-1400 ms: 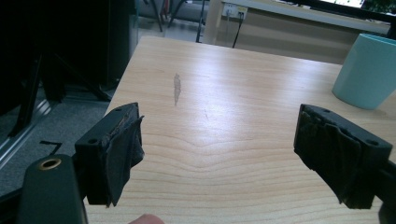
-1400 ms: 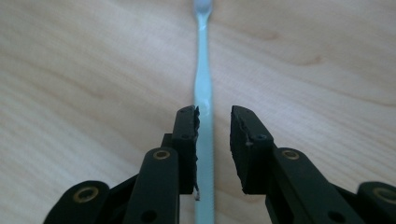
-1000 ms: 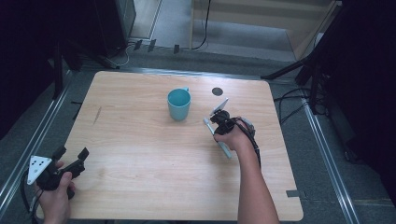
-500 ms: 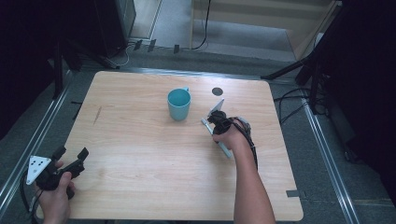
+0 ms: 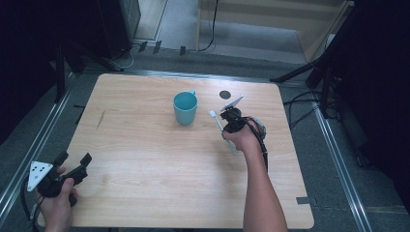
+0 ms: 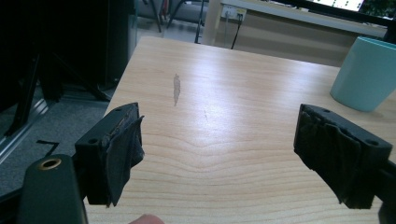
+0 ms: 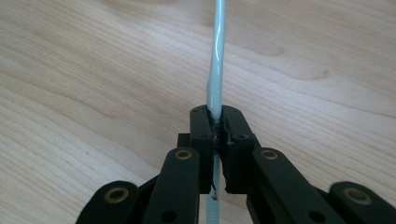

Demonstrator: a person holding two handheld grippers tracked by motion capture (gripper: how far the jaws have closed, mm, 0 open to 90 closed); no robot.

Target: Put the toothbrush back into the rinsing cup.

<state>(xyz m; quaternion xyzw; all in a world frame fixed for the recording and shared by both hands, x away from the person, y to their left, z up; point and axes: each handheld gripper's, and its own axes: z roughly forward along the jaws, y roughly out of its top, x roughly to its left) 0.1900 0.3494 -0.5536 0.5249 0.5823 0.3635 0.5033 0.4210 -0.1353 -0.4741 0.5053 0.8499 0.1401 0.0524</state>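
A slim white and pale-teal toothbrush (image 5: 217, 122) lies on the wooden table (image 5: 145, 159) right of a teal cup (image 5: 185, 107). My right gripper (image 5: 226, 129) points down at it. In the right gripper view its jaws have just been closing, and the right gripper (image 7: 217, 123) is now shut on the toothbrush handle (image 7: 215, 70), which runs away from the jaws over the wood. My left gripper (image 5: 74, 158) rests at the table's near left corner. In its own view the left gripper (image 6: 219, 149) is open with nothing between its pads, and the cup (image 6: 366, 74) stands far off to the right.
A small black round spot (image 5: 224, 94) marks the table behind the right hand. A grey smear (image 5: 100, 120) sits on the wood at the left. Metal rails run along both table sides, with cables and dark stands on the floor beyond.
The right hand has edged slightly toward the cup, staying over the toothbrush. The left hand and the cup have not moved.
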